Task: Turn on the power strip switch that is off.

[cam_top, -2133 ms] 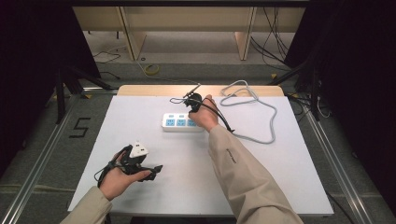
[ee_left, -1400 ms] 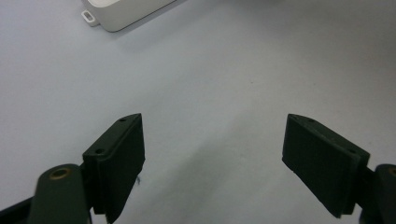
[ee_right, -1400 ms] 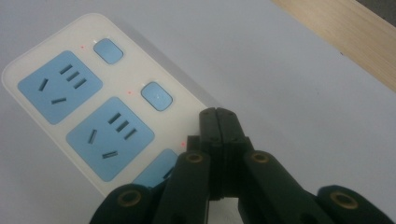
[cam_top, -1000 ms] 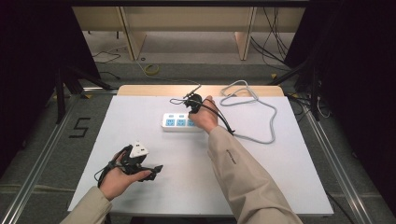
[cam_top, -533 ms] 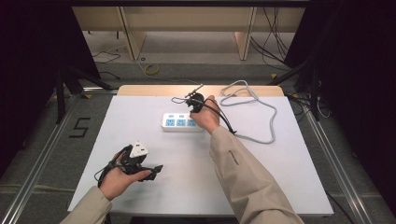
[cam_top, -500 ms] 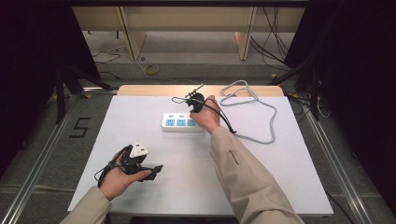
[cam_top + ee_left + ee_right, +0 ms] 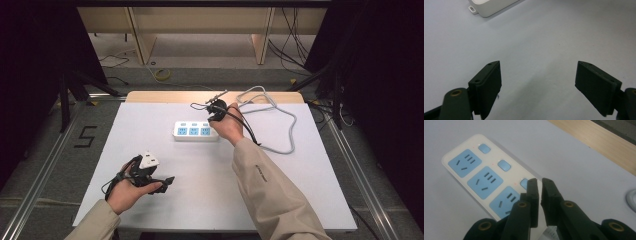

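A white power strip [image 7: 195, 131] with three blue sockets lies flat at the middle back of the white table [image 7: 300, 190]. Its grey cable [image 7: 280, 117] loops off to the right. My right gripper [image 7: 214, 116] hovers at the strip's right end. In the right gripper view this gripper [image 7: 540, 181] is shut with nothing between its jaws, its tips over the strip's [image 7: 484, 177] third blue switch [image 7: 524, 183]. My left gripper [image 7: 166, 181] rests low at the front left. In the left gripper view it [image 7: 537, 66] stands wide open over bare table, a corner of the strip [image 7: 491, 5] far ahead.
A wooden strip [image 7: 165, 96] runs along the table's back edge. Beyond it on the floor lie cables [image 7: 162, 75] and the legs of a wooden bench [image 7: 262, 42]. A metal rail [image 7: 40, 165] borders the table's left side, another rail [image 7: 360, 170] the right.
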`<state>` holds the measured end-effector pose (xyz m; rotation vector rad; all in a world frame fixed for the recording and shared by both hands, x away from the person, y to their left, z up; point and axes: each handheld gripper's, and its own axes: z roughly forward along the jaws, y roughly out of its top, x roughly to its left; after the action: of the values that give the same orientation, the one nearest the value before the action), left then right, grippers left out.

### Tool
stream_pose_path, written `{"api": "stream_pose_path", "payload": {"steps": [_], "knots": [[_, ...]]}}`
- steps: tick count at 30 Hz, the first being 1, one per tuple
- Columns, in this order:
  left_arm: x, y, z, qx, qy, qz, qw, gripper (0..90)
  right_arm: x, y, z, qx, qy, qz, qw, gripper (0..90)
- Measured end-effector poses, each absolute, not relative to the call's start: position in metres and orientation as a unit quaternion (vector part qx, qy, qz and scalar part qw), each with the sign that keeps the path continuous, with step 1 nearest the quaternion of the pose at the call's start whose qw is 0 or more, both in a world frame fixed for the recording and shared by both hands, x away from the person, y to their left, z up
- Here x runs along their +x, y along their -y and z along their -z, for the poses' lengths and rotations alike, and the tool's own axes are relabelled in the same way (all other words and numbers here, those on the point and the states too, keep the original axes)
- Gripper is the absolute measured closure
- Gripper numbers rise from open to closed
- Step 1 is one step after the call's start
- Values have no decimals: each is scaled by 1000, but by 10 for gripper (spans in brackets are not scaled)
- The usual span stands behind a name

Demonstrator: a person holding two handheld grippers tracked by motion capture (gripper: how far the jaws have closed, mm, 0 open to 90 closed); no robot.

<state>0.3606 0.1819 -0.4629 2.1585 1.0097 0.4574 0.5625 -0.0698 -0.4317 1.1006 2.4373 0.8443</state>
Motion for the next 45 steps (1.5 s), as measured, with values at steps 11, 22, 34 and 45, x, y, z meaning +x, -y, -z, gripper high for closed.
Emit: {"api": "stream_pose_path", "payload": {"steps": [11,22,34,45], "knots": [[360,-181,463,833,-389,-178,349,209,550,90,426,393,-847,-315,168,757],[361,-182,463,832,-392,-179,349,209,536,114,423,399,-841,-324,168,676],[361,-183,463,832,-393,-179,348,209,520,140,420,407,-831,-341,165,605],[361,-183,464,832,-394,-180,347,209,505,163,416,415,-821,-353,170,572]]}}
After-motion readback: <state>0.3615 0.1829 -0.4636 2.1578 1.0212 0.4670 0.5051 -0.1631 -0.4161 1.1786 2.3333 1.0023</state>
